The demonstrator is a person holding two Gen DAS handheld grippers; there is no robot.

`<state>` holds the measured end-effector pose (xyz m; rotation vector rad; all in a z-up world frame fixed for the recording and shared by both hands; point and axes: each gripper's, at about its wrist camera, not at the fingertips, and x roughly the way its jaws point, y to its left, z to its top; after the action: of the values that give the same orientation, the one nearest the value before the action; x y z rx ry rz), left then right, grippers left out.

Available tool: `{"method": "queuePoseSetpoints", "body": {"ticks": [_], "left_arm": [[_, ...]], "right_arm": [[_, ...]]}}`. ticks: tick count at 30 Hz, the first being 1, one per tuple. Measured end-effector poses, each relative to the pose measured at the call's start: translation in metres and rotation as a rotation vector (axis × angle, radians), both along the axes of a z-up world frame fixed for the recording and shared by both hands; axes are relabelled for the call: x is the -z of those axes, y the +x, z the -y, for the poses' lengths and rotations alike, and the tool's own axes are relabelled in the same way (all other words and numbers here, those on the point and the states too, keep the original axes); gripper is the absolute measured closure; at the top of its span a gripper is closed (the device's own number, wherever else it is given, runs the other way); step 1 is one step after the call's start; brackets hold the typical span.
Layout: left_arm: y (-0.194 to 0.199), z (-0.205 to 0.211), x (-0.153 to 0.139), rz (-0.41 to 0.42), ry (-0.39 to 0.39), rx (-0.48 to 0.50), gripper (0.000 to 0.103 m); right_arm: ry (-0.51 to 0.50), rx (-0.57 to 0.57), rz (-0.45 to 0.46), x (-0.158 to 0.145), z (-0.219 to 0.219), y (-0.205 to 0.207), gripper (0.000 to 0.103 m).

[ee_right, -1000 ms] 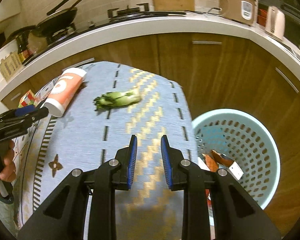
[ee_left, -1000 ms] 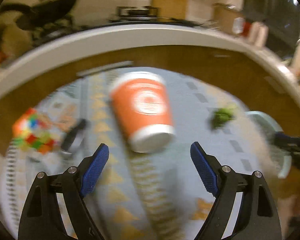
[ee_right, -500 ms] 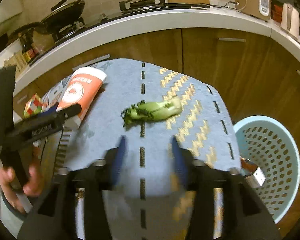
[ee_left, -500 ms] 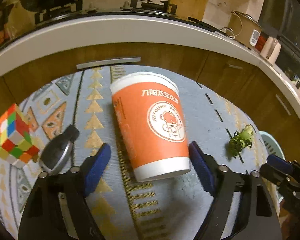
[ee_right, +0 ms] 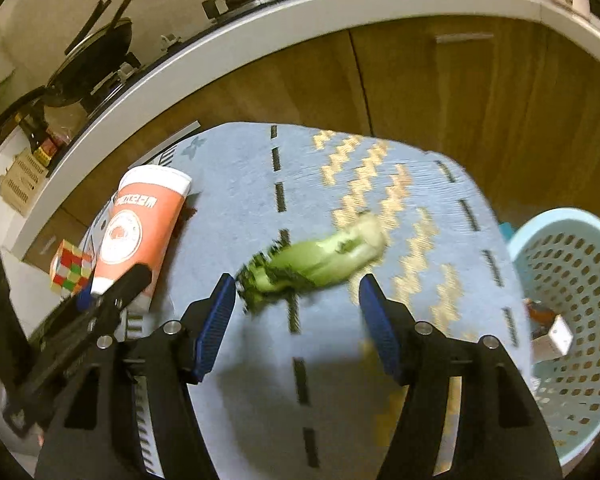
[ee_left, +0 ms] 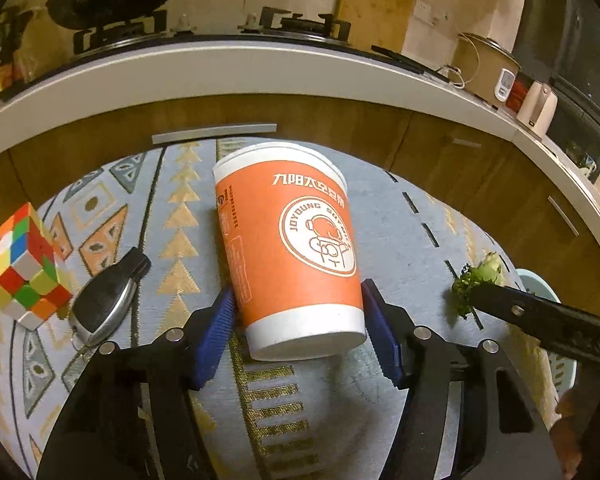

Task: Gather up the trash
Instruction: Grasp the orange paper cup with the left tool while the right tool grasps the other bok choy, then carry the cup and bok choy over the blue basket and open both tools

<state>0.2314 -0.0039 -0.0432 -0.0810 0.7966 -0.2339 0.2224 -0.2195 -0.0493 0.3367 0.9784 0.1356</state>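
An orange paper cup (ee_left: pixel 292 248) lies on its side on the patterned cloth, its white base toward me. My left gripper (ee_left: pixel 298 328) is open with a blue pad at each side of the cup's base, close to touching. The cup also shows in the right wrist view (ee_right: pixel 136 232). A green leafy vegetable scrap (ee_right: pixel 320 260) lies on the blue cloth, blurred. My right gripper (ee_right: pixel 298 312) is open, its fingertips flanking the scrap from just in front. The scrap also shows in the left wrist view (ee_left: pixel 476 280).
A Rubik's cube (ee_left: pixel 20 264) and a black car key (ee_left: pixel 104 300) lie left of the cup. A light blue perforated bin (ee_right: pixel 572 320) with some trash inside stands right of the table. Wooden cabinets and a white counter curve behind.
My left gripper moved forward until its pads flank the cup's base. My right gripper opened from shut and moved forward to the vegetable scrap.
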Motion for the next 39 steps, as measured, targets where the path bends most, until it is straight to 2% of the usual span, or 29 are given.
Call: {"method": "queuePoseSetpoints", "body": {"ticks": [5, 13, 20, 23, 25, 26, 30, 31, 32, 36, 39], "left_arm": [[-0.004, 0.002, -0.004, 0.026, 0.032, -0.013, 0.043], [-0.001, -0.003, -0.004, 0.012, 0.004, -0.017, 0.043], [0.001, -0.005, -0.003, -0.001, -0.011, -0.014, 0.043], [0.0, -0.006, -0.003, 0.001, -0.011, -0.014, 0.043], [-0.001, -0.006, -0.004, 0.006, -0.01, -0.013, 0.043], [-0.002, -0.006, -0.004, 0.009, -0.008, -0.014, 0.043], [-0.01, -0.003, -0.011, 0.048, 0.003, -0.013, 0.043], [-0.012, -0.001, -0.014, 0.059, 0.002, -0.002, 0.043], [-0.014, 0.0, -0.016, 0.065, 0.002, 0.007, 0.043], [-0.027, 0.007, -0.031, 0.122, -0.011, 0.054, 0.044], [-0.038, 0.014, -0.044, 0.148, -0.059, 0.104, 0.044]], "right_arm": [[0.021, 0.075, -0.015, 0.001, -0.003, 0.02, 0.037], [-0.113, 0.15, 0.013, 0.002, -0.022, 0.029, 0.041], [-0.114, 0.21, -0.015, 0.001, -0.023, 0.038, 0.041], [-0.156, 0.222, -0.012, 0.001, -0.025, 0.035, 0.053], [-0.113, 0.204, 0.009, 0.001, -0.02, 0.027, 0.06], [-0.087, 0.198, 0.018, 0.001, -0.017, 0.023, 0.069], [-0.001, 0.162, 0.049, -0.003, -0.005, 0.007, 0.072], [-0.002, 0.152, 0.07, -0.008, -0.005, 0.002, 0.072], [-0.004, 0.147, 0.081, -0.012, -0.005, -0.002, 0.077], [-0.005, 0.119, 0.136, -0.032, -0.002, -0.023, 0.077], [-0.056, 0.11, 0.192, -0.052, 0.002, -0.043, 0.077]]}}
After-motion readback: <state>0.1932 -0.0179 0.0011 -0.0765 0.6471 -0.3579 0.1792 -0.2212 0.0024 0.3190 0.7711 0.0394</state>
